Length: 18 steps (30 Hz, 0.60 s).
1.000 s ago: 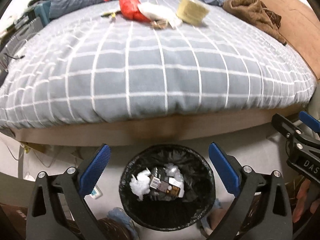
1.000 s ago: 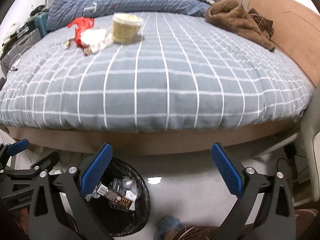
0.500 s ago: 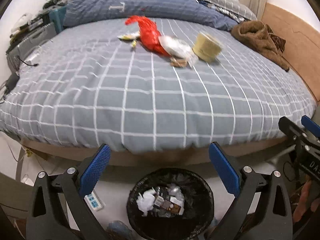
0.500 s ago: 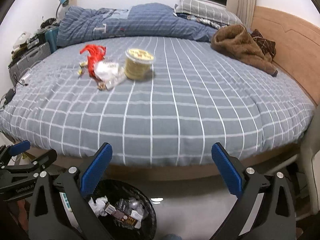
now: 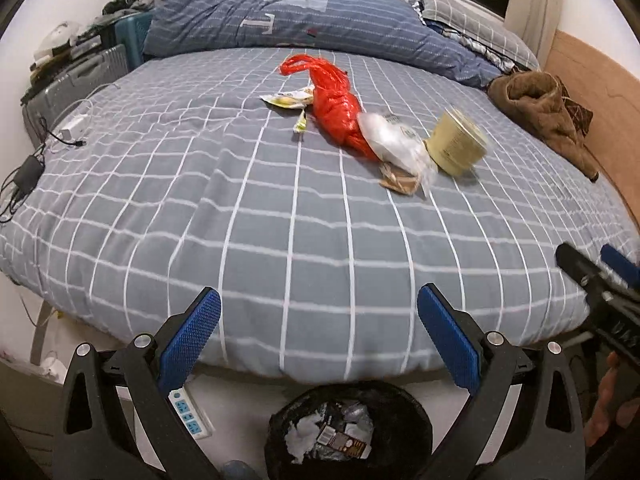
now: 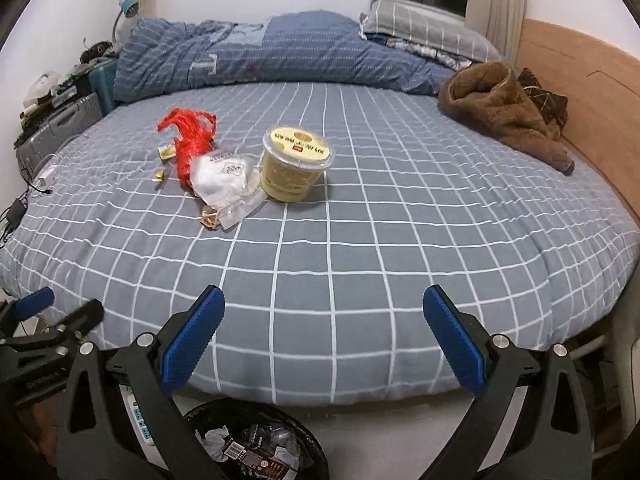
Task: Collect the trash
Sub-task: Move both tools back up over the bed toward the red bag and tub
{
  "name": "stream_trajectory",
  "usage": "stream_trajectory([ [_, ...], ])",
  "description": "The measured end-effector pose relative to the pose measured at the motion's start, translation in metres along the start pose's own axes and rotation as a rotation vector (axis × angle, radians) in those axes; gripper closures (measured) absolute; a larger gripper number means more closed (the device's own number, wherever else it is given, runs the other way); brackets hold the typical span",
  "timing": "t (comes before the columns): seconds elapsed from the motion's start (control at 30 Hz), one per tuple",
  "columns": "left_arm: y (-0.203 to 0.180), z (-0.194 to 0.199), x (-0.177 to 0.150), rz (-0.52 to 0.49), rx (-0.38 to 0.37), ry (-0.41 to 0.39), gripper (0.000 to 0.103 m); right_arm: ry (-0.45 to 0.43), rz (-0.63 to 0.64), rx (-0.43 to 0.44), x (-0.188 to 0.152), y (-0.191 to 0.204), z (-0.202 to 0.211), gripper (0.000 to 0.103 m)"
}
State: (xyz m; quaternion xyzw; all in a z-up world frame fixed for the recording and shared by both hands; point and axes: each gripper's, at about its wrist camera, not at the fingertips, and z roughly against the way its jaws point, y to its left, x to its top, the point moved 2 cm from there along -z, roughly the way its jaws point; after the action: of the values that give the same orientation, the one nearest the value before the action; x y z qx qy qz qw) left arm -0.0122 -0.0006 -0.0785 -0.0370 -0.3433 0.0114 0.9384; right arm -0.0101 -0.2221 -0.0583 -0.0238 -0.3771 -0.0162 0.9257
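On the bed (image 6: 360,260), the trash lies in a cluster left of the middle of the grey checked cover, well back from the near edge. Leftmost are small yellow wrappers (image 5: 289,100), then a crumpled red plastic bag (image 5: 335,108), then a white mask in clear packaging (image 6: 224,172) with a small brown scrap (image 6: 211,216) at its near end, and just right of it a pale yellow lidded tub (image 6: 294,168), upright. Toward the far right corner of the bed lies a brown fleece garment (image 6: 504,112); a rumpled blue duvet (image 6: 260,56) runs along the far edge. On the floor below the near edge stands a black-lined trash bin (image 5: 352,432), already holding crumpled paper and wrappers. The left gripper (image 5: 318,340) hangs above the bin with its jaws spread wide, nothing between them. The right gripper (image 6: 324,340) is likewise wide open and empty, over the near edge of the bed.
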Motion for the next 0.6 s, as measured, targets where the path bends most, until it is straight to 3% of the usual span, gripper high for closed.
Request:
stream_trajectory([
  [0.6, -0.003, -0.077, 0.101, -0.008, -0.003, -0.027, 0.007, -0.03, 0.015, 0.031, 0.078, 0.01, -0.075, 0.007],
])
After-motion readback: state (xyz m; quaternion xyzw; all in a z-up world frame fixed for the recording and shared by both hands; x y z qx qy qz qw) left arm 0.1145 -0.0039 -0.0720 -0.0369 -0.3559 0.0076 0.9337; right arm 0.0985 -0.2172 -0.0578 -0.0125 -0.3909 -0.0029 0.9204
